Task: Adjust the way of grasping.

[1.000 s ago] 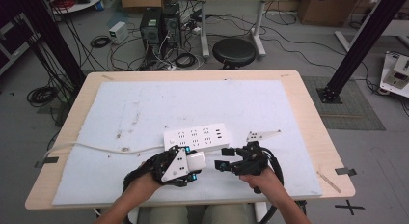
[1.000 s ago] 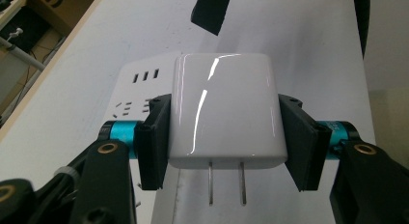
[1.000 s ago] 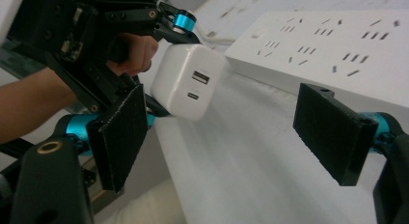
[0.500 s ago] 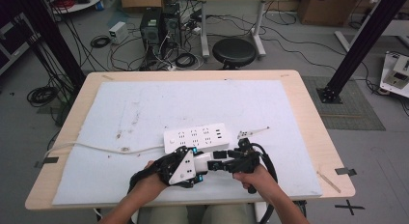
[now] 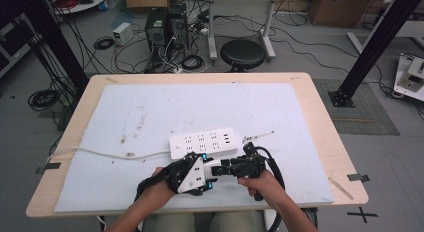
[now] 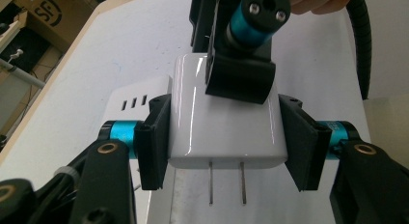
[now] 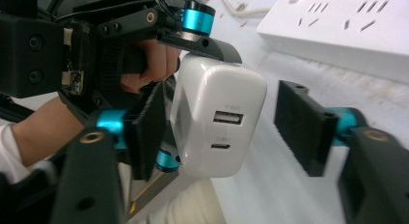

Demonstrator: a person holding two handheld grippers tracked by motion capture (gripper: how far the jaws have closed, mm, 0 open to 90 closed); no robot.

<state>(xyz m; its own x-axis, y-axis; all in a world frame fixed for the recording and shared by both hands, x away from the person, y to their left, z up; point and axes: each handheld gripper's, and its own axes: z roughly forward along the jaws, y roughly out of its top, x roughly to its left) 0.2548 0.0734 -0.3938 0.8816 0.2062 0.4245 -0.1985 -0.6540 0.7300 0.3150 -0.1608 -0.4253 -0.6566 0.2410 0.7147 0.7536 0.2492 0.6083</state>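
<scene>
- While the power strip (image 5: 202, 142) lies flat mid-worktop (image 5: 300, 117), its white cord (image 5: 100, 153) trailing off to the left edge, both hands work just in front of it, near the person
- Left tongs (image 5: 206, 173): clenched on a white charger (image 6: 224, 122), one pad on each side face; it is held off the worktop, and the two prongs (image 6: 226, 183) point back at the left gripper's camera
- Charger's port face (image 7: 227, 119) looks toward the right gripper
- Right tongs (image 7: 226, 132): a second ago they stood apart to the right, now they straddle the charger, and the jaws have just been closing on it
- One pad lies against the charger's side, the other shows a gap, so no grip yet on that side
- Reading: a hand-over is starting, probably so the prongs can then face the strip; left should not let go until the right pads bite
</scene>
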